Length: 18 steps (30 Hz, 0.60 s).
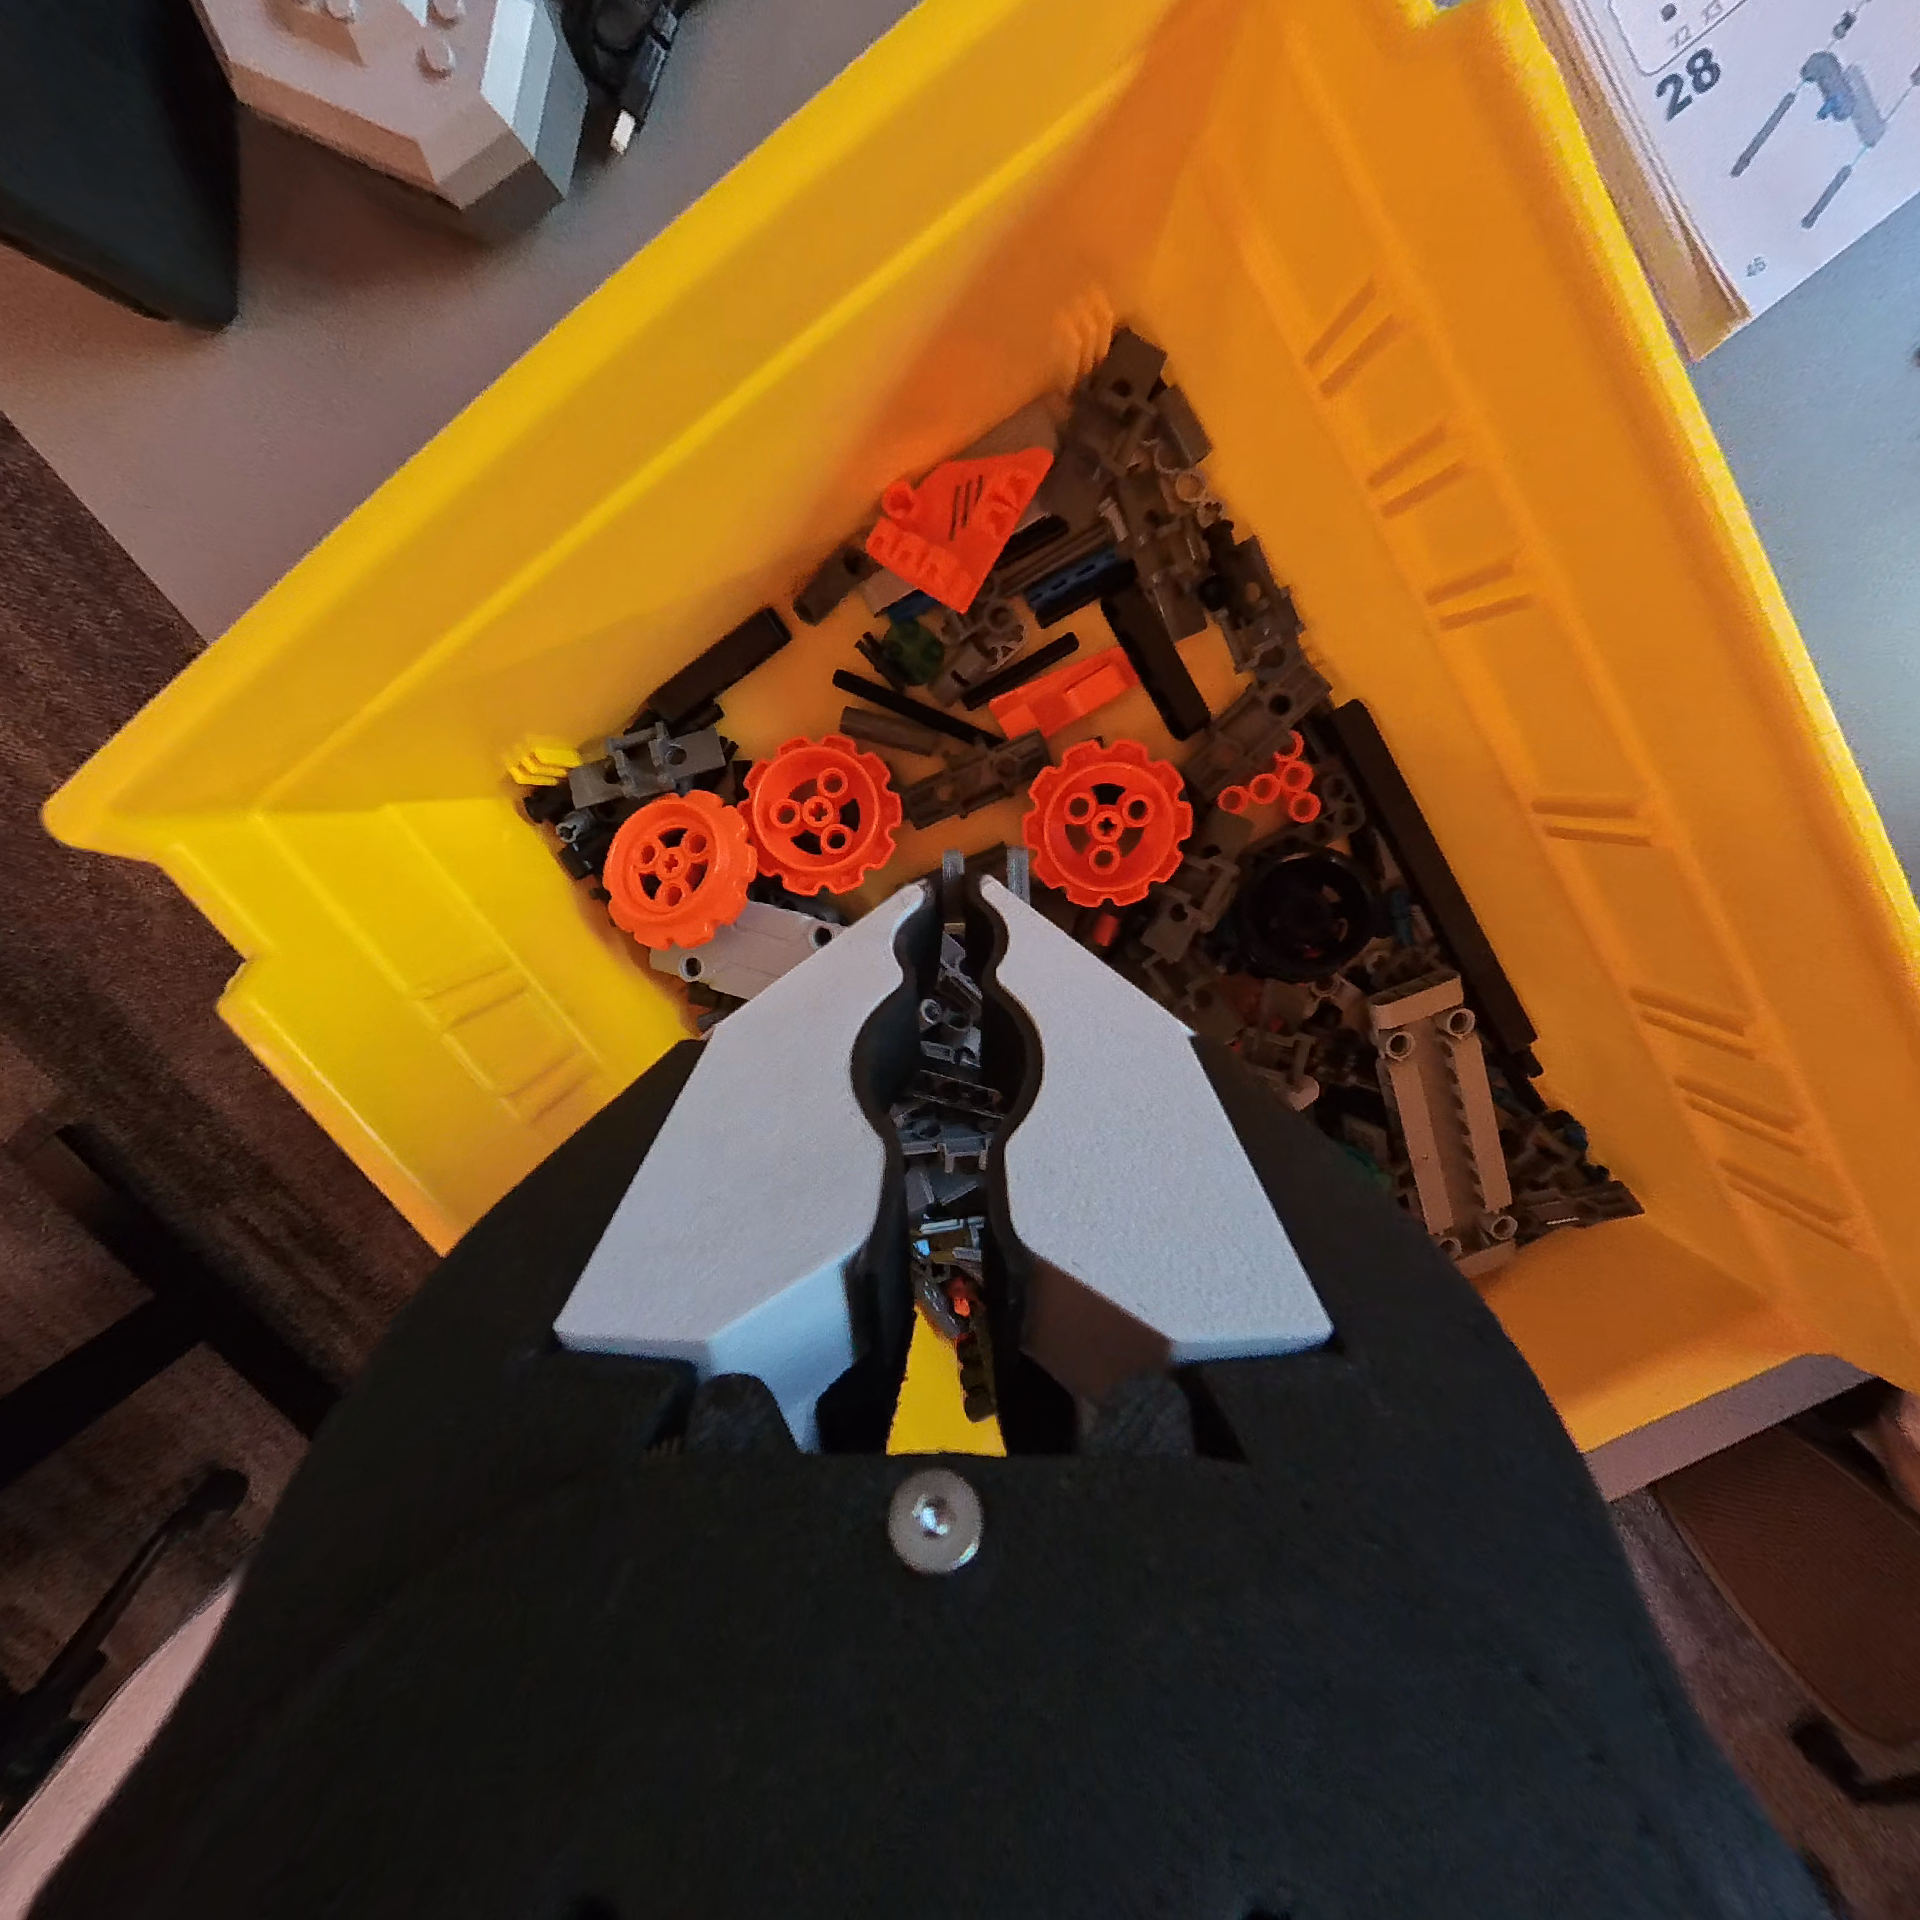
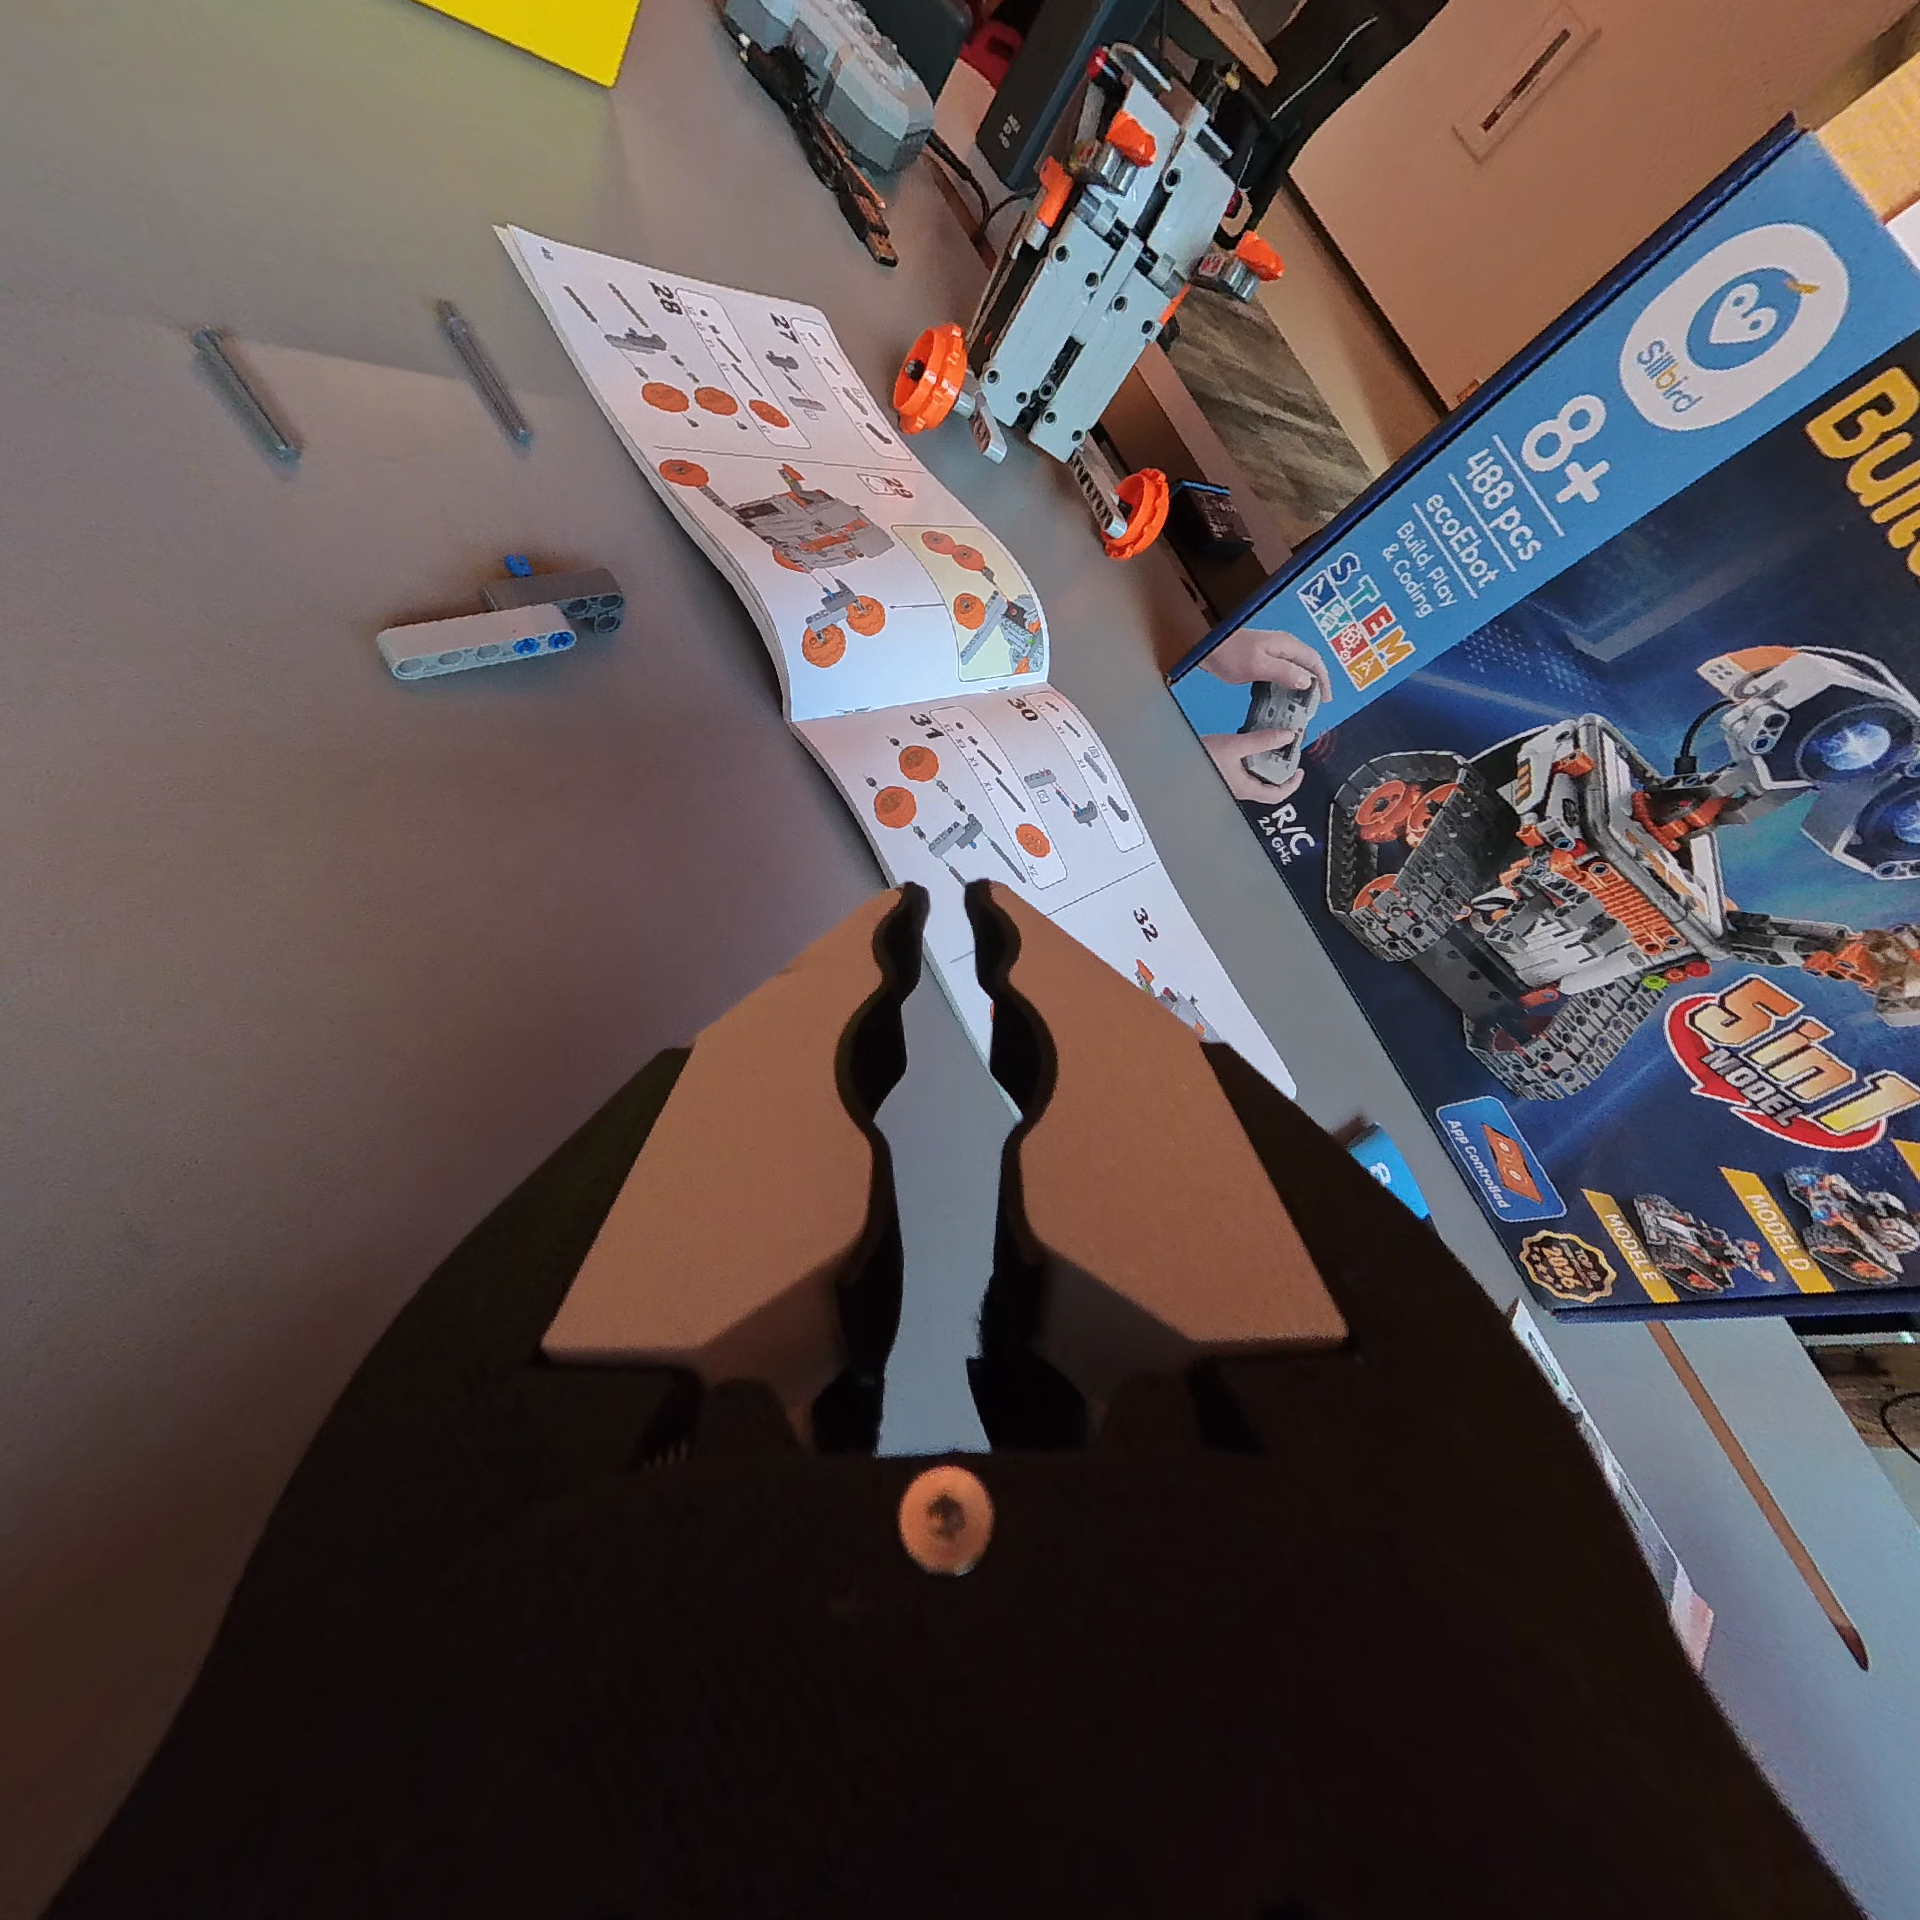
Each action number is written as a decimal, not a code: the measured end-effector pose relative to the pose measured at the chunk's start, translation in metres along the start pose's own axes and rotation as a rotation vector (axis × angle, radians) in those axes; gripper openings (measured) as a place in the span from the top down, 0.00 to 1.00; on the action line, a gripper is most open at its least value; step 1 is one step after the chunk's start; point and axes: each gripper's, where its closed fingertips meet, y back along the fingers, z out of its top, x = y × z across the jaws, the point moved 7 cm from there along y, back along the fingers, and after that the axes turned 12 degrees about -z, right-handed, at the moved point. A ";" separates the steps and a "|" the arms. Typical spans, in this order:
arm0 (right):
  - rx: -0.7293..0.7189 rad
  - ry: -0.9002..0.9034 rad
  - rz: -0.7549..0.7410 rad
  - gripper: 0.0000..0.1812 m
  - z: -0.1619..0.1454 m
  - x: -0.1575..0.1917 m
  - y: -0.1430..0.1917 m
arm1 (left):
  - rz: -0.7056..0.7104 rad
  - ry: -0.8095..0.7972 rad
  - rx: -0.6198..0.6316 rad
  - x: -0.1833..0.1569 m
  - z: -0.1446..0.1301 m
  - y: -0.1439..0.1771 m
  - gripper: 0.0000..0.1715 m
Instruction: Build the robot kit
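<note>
Here, a small grey piece (image 1: 982, 868) is pinched at the nearly closed tips of the left gripper (image 1: 961, 883) above the yellow bin (image 1: 727, 436), while the right gripper (image 2: 943, 899), slightly parted and empty, is held over the open booklet (image 2: 831, 582).

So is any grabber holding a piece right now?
The left gripper pinches a small grey piece by its lower end, over the yellow bin. The right gripper holds nothing.
</note>
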 end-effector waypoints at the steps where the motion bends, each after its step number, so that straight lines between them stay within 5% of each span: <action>1: -0.001 -0.001 0.000 0.96 0.000 0.000 0.000 | -0.001 -0.004 0.004 -0.001 0.000 0.000 1.00; 18: 0.000 0.011 0.006 0.96 0.001 0.002 0.000 | -0.034 -0.031 0.022 -0.010 -0.003 0.000 1.00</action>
